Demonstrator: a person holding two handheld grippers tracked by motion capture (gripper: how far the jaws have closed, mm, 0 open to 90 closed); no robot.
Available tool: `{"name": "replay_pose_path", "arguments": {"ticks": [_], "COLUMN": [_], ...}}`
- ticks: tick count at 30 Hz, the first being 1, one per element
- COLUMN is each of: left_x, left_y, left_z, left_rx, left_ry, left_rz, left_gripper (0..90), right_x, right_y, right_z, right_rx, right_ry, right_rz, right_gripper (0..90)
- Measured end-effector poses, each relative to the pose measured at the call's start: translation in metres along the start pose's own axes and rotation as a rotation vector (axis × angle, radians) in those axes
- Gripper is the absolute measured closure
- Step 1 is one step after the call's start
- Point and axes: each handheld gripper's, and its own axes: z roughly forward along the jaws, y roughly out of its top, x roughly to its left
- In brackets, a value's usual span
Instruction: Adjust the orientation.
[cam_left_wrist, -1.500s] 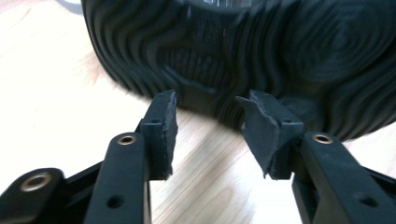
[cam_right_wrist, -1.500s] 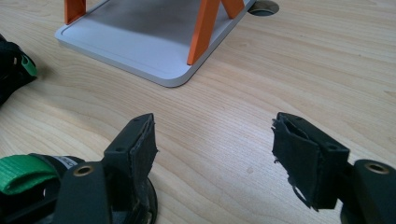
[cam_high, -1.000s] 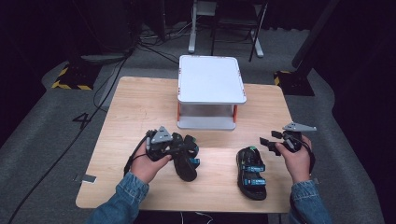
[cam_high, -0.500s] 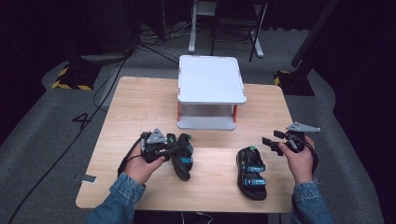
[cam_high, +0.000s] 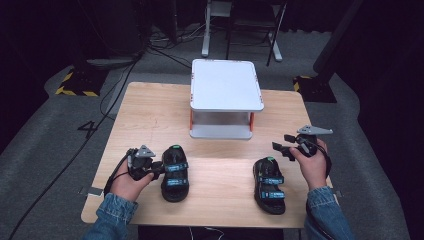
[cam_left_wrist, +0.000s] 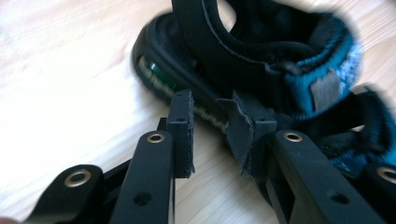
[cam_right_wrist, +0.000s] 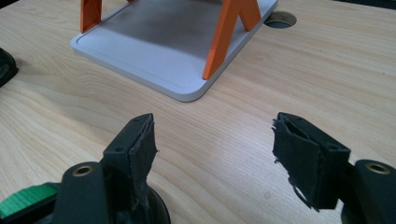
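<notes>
Light falls brightly on the table (cam_high: 150, 115); the floor around it lies dim, nearly black at the edges. Beside the sandal (cam_left_wrist: 261, 60), wood glares white, and the sandal blurs.

- Numeral "4" (cam_high: 87, 128): pale mark on the grey floor, left of the wooden table (cam_high: 150, 115), seen in the high view.
- Yellow-and-black hazard stripes (cam_high: 75, 91): a warning marking at the foot of a dark stand on the floor, far left; no lettering on it.
- Sandal straps (cam_high: 175, 167): light patches on the blue bands, too small and blurred to read.
- Gripper views: no legible text.
</notes>
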Motion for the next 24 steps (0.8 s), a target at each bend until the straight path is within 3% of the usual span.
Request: {"name": "replay_pose_path", "arguments": {"ticks": [1, 4, 8, 10, 13, 16, 20, 21, 24], "left_x": [0.001, 0.007, 0.017, 0.022, 0.027, 0.025, 0.01, 0.008, 0.005], "left_y": [-0.002, -0.004, -0.005, -0.005, -0.001, 0.009, 0.03, 0.034, 0.043], "left_z": [0.002, 0.002, -0.004, -0.011, -0.025, -0.038, -0.038, -0.034, -0.021], "left_rx": [0.015, -0.005, -0.019, -0.047, -0.103, -0.197, -0.282, -0.28, -0.251], "left_ry": [0.004, -0.03, -0.025, -0.031, 0.005, 0.046, 0.031, 0.025, 0.03], "left_rz": [0.003, -0.035, -0.061, -0.084, -0.088, -0.062, 0.077, 0.103, 0.126], "left_gripper": [70.8, 67.3, 61.3, 60.1, 57.2, 52.8, 42.4, 38.7, 35.4], "right_x": [0.0, -0.002, -0.004, -0.005, -0.007, -0.007, -0.004, -0.003, 0.0], "right_y": [0.001, 0.002, 0.001, 0.001, 0.0, -0.002, -0.005, -0.006, -0.009], "right_z": [0.0, -0.002, -0.007, -0.009, -0.012, -0.014, -0.014, -0.015, -0.022], "right_rx": [-0.004, -0.017, -0.021, -0.024, -0.03, -0.027, -0.011, -0.01, -0.018], "right_ry": [-0.002, -0.004, -0.008, -0.012, -0.019, -0.025, -0.032, -0.034, -0.019], "right_rz": [-0.002, 0.001, 0.005, 0.007, 0.009, 0.012, 0.01, 0.01, 0.023], "right_gripper": [30.3, 30.3, 30.3, 30.3, 30.3, 30.3, 30.2, 30.2, 30.0]}}
